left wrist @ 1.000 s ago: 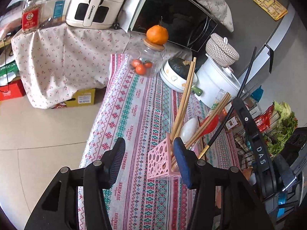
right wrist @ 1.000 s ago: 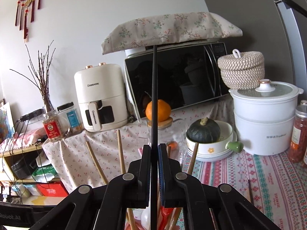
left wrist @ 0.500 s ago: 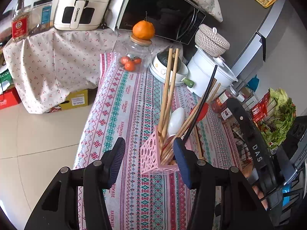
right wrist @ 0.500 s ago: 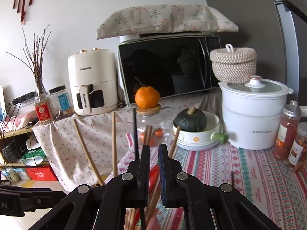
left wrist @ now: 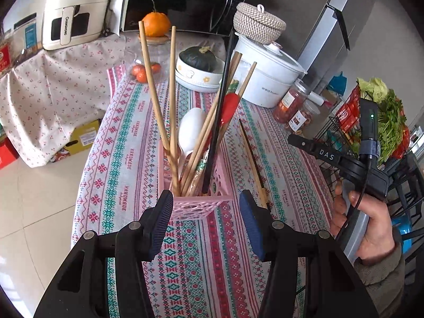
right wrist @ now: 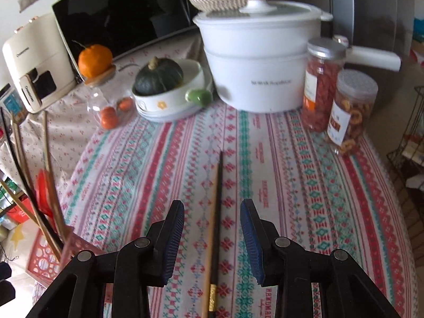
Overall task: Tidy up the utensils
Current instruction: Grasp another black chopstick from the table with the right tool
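Chopsticks [right wrist: 216, 212] lying on tablecloth right of pink holder [left wrist: 196, 206], long axis running between my right gripper [right wrist: 212, 228] jaws, just opening, empty; left gripper [left wrist: 204, 220] gaping, trailing behind holder.

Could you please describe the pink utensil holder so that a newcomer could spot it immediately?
On the striped tablecloth, look at the end far from the white pot. The pink utensil holder is a perforated plastic box crammed with upright chopsticks and a white spoon, the only pink container on the table.
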